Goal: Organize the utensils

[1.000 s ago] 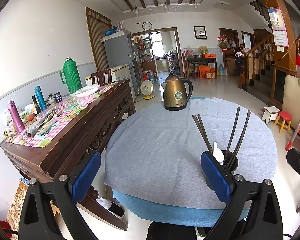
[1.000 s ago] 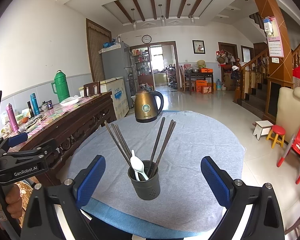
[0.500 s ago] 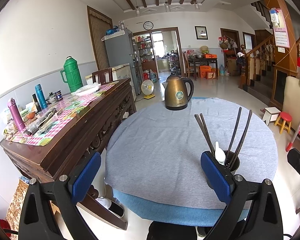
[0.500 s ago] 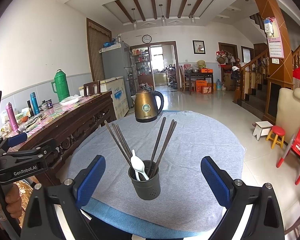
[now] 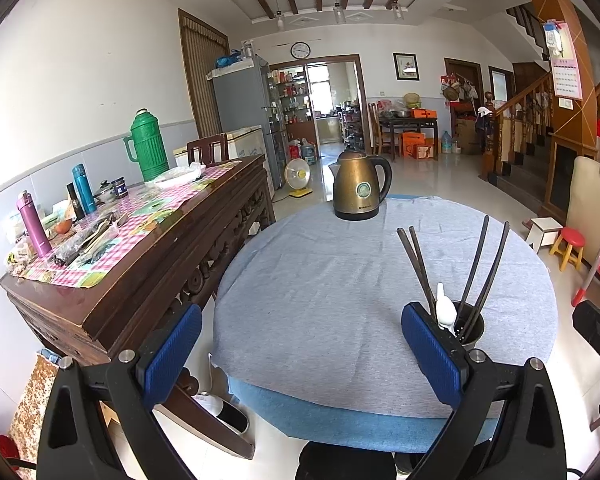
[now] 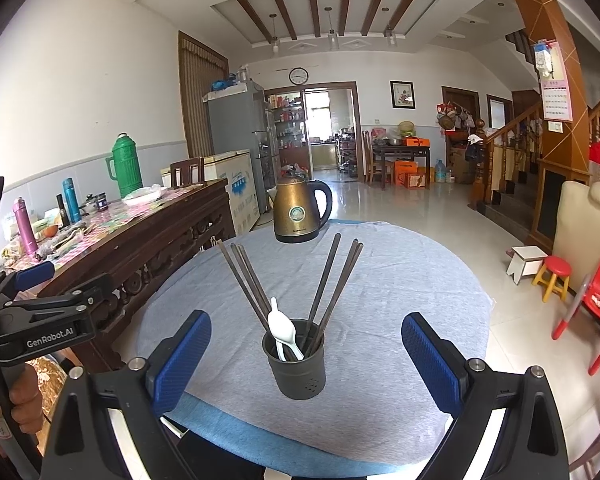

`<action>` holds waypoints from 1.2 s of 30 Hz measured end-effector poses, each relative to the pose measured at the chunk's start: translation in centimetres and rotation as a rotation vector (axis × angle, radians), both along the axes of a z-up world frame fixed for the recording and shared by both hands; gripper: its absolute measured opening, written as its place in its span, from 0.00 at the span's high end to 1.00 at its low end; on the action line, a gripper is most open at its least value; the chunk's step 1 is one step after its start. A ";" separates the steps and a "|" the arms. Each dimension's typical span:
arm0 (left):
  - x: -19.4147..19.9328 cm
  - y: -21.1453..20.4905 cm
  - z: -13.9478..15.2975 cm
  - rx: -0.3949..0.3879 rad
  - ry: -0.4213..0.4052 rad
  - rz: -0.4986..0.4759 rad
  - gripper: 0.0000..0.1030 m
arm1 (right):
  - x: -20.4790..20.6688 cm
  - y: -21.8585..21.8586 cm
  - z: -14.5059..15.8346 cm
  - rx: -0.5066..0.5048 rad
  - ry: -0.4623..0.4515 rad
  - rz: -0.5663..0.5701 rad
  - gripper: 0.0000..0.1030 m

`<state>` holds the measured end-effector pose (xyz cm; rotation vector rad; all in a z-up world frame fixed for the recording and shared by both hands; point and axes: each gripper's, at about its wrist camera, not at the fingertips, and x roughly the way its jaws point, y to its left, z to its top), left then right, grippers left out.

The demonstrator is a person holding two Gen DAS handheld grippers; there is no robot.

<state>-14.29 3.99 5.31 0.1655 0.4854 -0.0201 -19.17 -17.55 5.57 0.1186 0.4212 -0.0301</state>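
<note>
A: Barely any change: the left gripper [image 5: 300, 354] only drifts a touch. Both it and the right gripper [image 6: 306, 360] gape wide, empty.

B: Chopsticks [image 6: 332, 280] and spoon [image 6: 282, 326] stand in the holder [image 6: 296, 364]. Looks finished; bare cloth all around, kettle [image 6: 300, 210] far behind.

On the round table under its grey cloth [image 6: 400, 288], only two things stand: a dark cylindrical utensil holder [image 6: 296, 364] near the front edge, its dark chopsticks [image 6: 328, 280] fanning upward and outward, and a bronze electric kettle [image 6: 300, 212] at the far edge. Bare cloth lies open between them and to either side. A dark carved wooden sideboard [image 5: 148, 256] closes in the table's left side.
</note>
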 end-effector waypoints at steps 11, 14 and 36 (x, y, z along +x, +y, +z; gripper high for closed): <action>0.0 0.7 -0.2 -0.015 -0.002 0.018 0.03 | 0.2 0.7 0.5 -0.012 -0.011 0.010 0.05; 0.3 0.9 -0.2 -0.021 0.002 0.022 0.03 | 0.3 0.9 0.6 -0.019 -0.010 0.013 0.05; 0.8 1.3 -0.6 -0.013 0.022 0.029 0.03 | 1.0 1.1 -0.2 -0.011 0.017 0.010 0.05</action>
